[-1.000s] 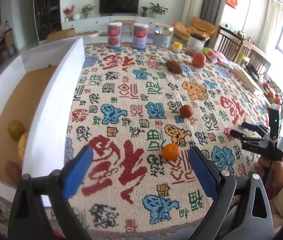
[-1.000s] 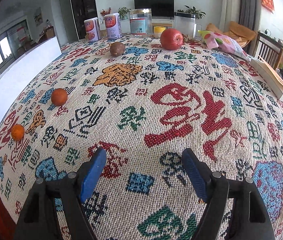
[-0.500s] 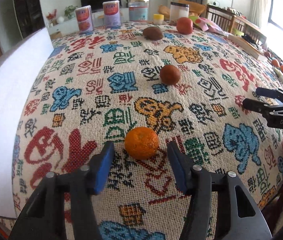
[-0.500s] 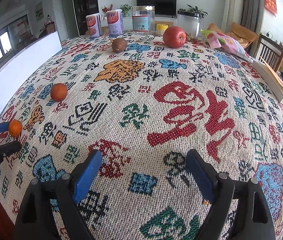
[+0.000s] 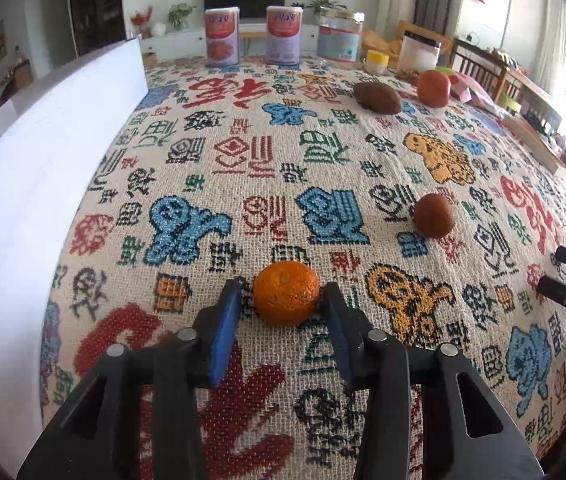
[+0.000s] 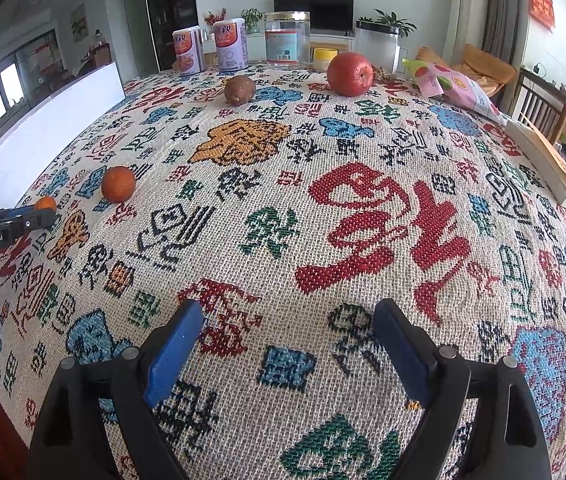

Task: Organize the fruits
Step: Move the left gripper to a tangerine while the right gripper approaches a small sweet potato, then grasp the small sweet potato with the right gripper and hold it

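- the left gripper (image 5: 281, 312), low centre of the left wrist view, brackets a small mandarin (image 5: 286, 298) on the patterned tablecloth (image 5: 243, 184); its right pad looks to be touching the peel, its left pad (image 5: 225, 332) shows a thin gap, so the jaws are not yet clamped and nothing is gripped.
- to do this step well, i judge the pads should meet the mandarin at its widest line, level with the cloth, and squeeze only until it stops rolling; a hard pinch could split soft peel or squirt the fruit forward.
- the likely destination is the white box (image 5: 43, 168) along the left edge of that view, so a straight lift before swinging left would clear its wall.
- the right gripper (image 6: 287, 344), bottom centre of the right wrist view, hangs spread wide over bare cloth, holding nothing.
- count of loose fruit on the cloth: 1 mandarin between the left jaws, 1 darker orange fruit (image 6: 118, 184) at mid left of the right view, 1 brown kiwi-like fruit (image 6: 239, 90) and 1 red apple (image 6: 350, 74) near the top.
- at the far edge stand 2 printed tins (image 6: 187, 52), 2 clear jars (image 6: 286, 38), and 1 small yellow-lidded pot (image 6: 325, 59); 1 pink snack bag (image 6: 455, 88) lies at upper right.
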Tool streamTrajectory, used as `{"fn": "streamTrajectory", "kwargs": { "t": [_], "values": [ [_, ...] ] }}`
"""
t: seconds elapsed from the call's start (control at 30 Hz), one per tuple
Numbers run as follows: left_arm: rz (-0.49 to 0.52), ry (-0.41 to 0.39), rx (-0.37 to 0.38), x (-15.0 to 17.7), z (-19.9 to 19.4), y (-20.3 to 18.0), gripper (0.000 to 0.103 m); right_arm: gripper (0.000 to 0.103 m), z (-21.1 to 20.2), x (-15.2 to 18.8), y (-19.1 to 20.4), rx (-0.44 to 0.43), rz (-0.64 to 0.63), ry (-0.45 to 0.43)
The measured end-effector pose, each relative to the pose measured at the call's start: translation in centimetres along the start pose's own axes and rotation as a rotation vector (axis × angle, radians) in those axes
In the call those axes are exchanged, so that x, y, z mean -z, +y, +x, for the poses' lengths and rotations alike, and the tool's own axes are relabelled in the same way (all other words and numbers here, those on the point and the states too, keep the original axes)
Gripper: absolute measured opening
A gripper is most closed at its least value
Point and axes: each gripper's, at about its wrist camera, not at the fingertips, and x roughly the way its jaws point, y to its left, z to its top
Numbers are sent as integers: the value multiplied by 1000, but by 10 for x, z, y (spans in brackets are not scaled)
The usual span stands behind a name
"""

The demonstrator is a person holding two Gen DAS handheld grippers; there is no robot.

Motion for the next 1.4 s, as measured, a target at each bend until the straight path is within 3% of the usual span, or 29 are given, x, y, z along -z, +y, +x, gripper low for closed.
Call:
{"fn": "streamTrajectory", "kwargs": {
  "t": [0.07, 0.1, 0.27, 0.37, 0.43, 0.63, 0.67, 0.77, 0.87, 0.93, 1.0, 1.2, 1.4],
  "values": [
    [-3, 6, -24, 1, 3, 0, 87, 88, 0, 0, 0, -1, 1, -1],
    [-13, 17, -29, 1, 6, 1, 90, 88, 0, 0, 0, -2, 1, 0],
    [-20, 33, -35, -1, 10, 3, 98, 97, 2, 0, 2, -20, -8, 24],
    [-25, 25, -45, 1, 9, 2, 99, 100, 9, -14, 3, -61, -4, 89],
    [-27, 24, -45, 1, 9, 2, 99, 100, 14, -39, 5, -137, 8, 130],
    [-27, 23, -45, 2, 9, 2, 99, 99, 58, -165, 13, -184, 68, 158],
    [-28, 23, -45, 2, 9, 2, 99, 95, 71, -183, 16, -181, 74, 169],
    [-29, 21, -44, 1, 8, 2, 99, 70, 116, -230, 27, -190, 96, 223],
    [-29, 21, -43, 2, 8, 2, 99, 68, 148, -255, 44, -131, 77, 225],
    [-29, 21, -43, 2, 8, 2, 99, 64, 170, -261, 49, -116, 90, 252],
    [-30, 21, -42, 1, 8, 2, 99, 41, 188, -258, 50, -127, 115, 306],
    [-30, 22, -42, 1, 8, 1, 99, 41, 169, -232, 34, -140, 139, 270],
    [-29, 22, -48, 1, 9, 0, 100, 41, 104, -164, -10, -106, 169, 213]
  ]
}}
